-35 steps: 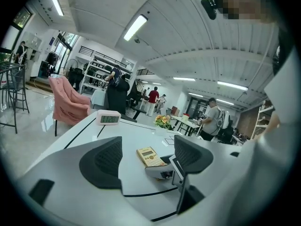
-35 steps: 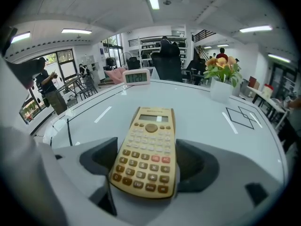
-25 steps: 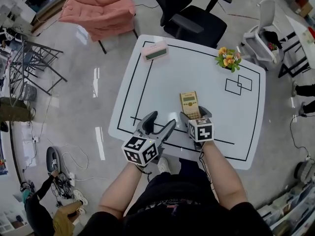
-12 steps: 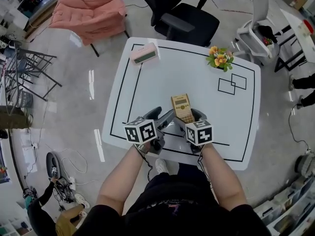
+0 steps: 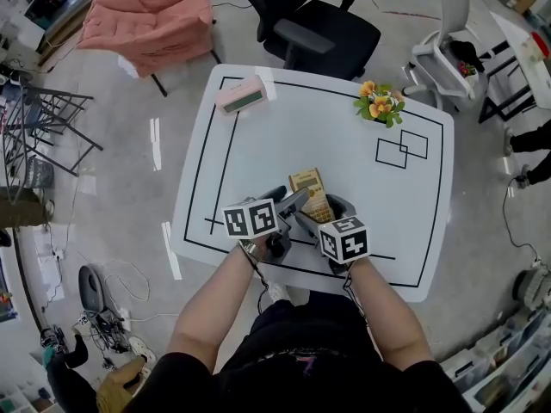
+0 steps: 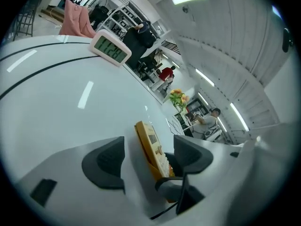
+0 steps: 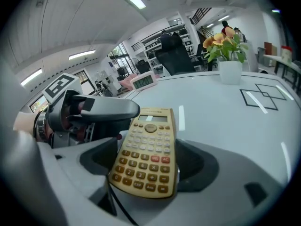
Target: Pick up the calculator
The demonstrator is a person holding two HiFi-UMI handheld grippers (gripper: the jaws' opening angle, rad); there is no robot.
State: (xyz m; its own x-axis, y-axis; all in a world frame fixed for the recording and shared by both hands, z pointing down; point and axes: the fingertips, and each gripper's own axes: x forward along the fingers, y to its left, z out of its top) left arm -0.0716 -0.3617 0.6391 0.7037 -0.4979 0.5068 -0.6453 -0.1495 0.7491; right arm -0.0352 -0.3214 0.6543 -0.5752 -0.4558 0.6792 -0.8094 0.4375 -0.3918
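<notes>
The tan calculator [image 5: 307,188] hangs tilted just over the white table [image 5: 258,136], near its front edge. My right gripper [image 5: 318,214] is shut on its near end; in the right gripper view the calculator [image 7: 148,149] lies keys-up between the two pads of the right gripper [image 7: 148,163]. My left gripper [image 5: 288,201] stands open close at its left. In the left gripper view the calculator [image 6: 149,145] shows edge-on inside the gap of the left gripper [image 6: 148,157], touching neither pad.
A pink desk clock [image 5: 240,95] stands at the table's far left corner, a potted flower [image 5: 379,103] at the far right, and taped black squares [image 5: 402,149] lie right of centre. A black office chair [image 5: 318,24] and a pink chair [image 5: 142,20] stand beyond the table.
The left gripper swung right and now brackets the calculator. The right gripper, holding the calculator, drifted slightly left, and the calculator now sits tilted.
</notes>
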